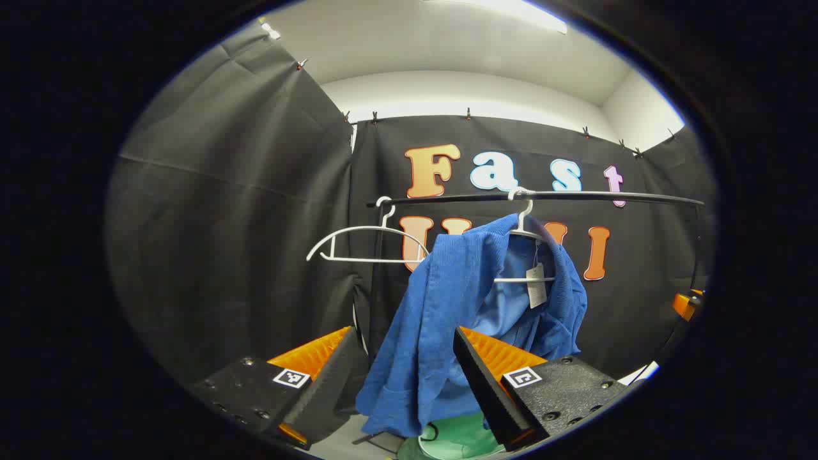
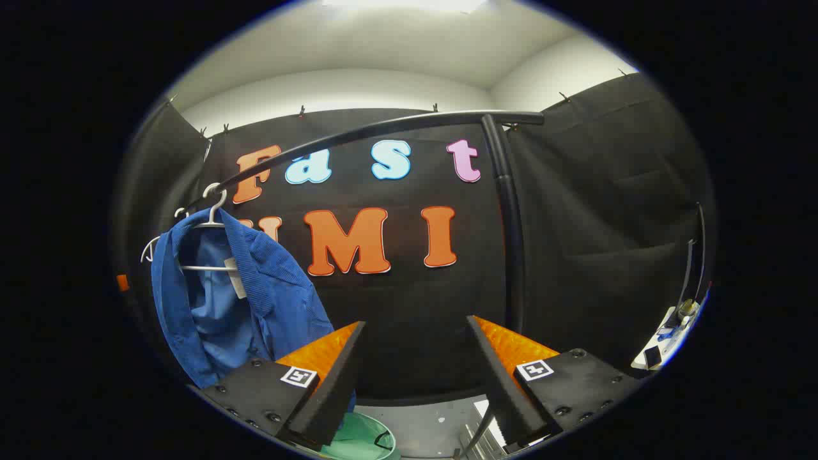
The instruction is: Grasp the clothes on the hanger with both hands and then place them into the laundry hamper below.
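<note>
The soft, limp blue corduroy jacket (image 1: 441,306) on the white hanger (image 1: 525,233) looks light; pinch its shoulders. Both tools, left (image 1: 409,364) and right (image 2: 415,364), gape empty.

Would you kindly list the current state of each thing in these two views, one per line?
Blue corduroy jacket: hanging on its hanger, slipping off one side, ungrasped.
White plastic hanger under the jacket: hooked on the rail.
Second white plastic hanger: hooked on the rail, bare.
Black metal clothes rail: standing.
Green laundry hamper: below the jacket, contents unclear.
Left gripper: open, fingers either side of the jacket's hem.
Right gripper: open, holding nothing.
</note>
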### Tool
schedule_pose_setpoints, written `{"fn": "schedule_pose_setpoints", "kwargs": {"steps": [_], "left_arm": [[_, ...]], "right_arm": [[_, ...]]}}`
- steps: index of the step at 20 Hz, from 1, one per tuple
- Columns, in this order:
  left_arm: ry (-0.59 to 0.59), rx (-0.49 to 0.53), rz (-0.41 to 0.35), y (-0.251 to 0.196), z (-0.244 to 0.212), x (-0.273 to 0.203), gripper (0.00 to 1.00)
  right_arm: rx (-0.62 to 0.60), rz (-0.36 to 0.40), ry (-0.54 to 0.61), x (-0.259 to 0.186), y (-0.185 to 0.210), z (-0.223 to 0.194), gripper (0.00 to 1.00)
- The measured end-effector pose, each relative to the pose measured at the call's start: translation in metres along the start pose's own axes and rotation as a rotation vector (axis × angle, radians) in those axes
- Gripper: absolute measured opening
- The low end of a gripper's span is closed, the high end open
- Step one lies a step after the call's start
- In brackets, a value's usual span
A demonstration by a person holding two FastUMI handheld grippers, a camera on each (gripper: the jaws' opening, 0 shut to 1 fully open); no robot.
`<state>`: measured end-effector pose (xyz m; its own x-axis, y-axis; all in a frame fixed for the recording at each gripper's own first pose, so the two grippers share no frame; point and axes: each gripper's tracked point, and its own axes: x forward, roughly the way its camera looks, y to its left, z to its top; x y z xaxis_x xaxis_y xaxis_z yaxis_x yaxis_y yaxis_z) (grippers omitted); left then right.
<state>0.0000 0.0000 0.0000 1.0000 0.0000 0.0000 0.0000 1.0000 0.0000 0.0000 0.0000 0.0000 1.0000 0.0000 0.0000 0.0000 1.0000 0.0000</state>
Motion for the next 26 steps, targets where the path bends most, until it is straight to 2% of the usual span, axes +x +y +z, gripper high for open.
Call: {"fn": "schedule_pose_setpoints", "kwargs": {"steps": [3,9,18,19,20,23,24,26], "left_arm": [[-0.008,-0.023,-0.017,-0.015,0.001,0.007,0.93],[-0.022,0.023,-0.054,-0.029,0.005,0.023,0.93],[0.011,-0.009,-0.077,-0.040,-0.008,0.035,0.92],[0.016,-0.011,-0.077,-0.040,-0.010,0.035,0.95],[0.019,-0.014,-0.074,-0.039,-0.011,0.036,0.92],[0.026,-0.033,-0.061,-0.036,-0.014,0.035,0.92],[0.028,-0.041,-0.057,-0.034,-0.015,0.035,0.95],[0.036,-0.048,-0.047,-0.031,-0.017,0.035,0.92]], "right_arm": [[0.001,0.008,-0.014,0.005,0.002,0.003,0.98],[0.019,0.017,0.006,0.006,0.004,-0.002,0.98],[-0.014,0.007,0.018,0.001,0.003,-0.006,0.98],[-0.008,0.014,0.022,0.003,0.006,-0.007,0.98],[-0.001,0.024,0.026,0.005,0.010,-0.008,0.98],[0.008,0.065,0.033,0.011,0.027,-0.013,0.98],[0.007,0.087,0.037,0.013,0.036,-0.015,0.98],[0.002,0.130,0.043,0.016,0.050,-0.018,0.98]]}}
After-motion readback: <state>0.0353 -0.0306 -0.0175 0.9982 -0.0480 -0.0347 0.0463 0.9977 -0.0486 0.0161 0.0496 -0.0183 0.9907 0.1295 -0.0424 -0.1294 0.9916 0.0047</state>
